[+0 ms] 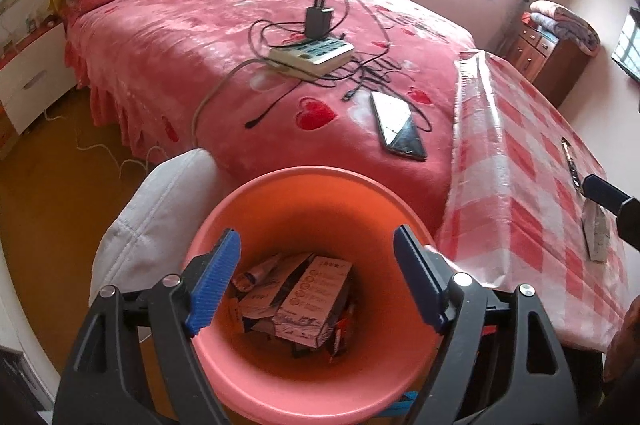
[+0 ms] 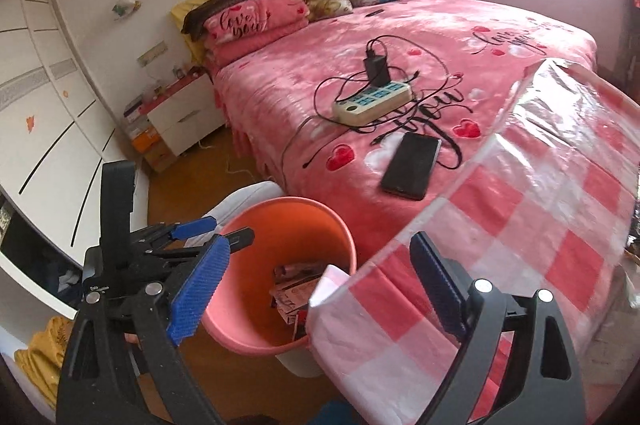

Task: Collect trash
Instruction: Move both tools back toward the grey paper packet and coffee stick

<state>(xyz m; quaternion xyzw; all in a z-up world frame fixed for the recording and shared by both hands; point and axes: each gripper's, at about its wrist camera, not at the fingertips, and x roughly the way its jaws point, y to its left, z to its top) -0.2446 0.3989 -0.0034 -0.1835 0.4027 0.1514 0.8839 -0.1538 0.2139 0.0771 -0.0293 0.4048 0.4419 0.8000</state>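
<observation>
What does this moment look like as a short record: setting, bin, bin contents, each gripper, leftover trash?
setting: bedroom, pink bed beside a checked table
bin: pink bin on the floor at the table corner
bin contents: crumpled cardboard boxes and wrappers
left gripper: open, empty, above the bin mouth
right gripper: open, empty, over the table's corner
leftover trash: a pale packet lies on the table
on bed: phone, power strip with cables
</observation>
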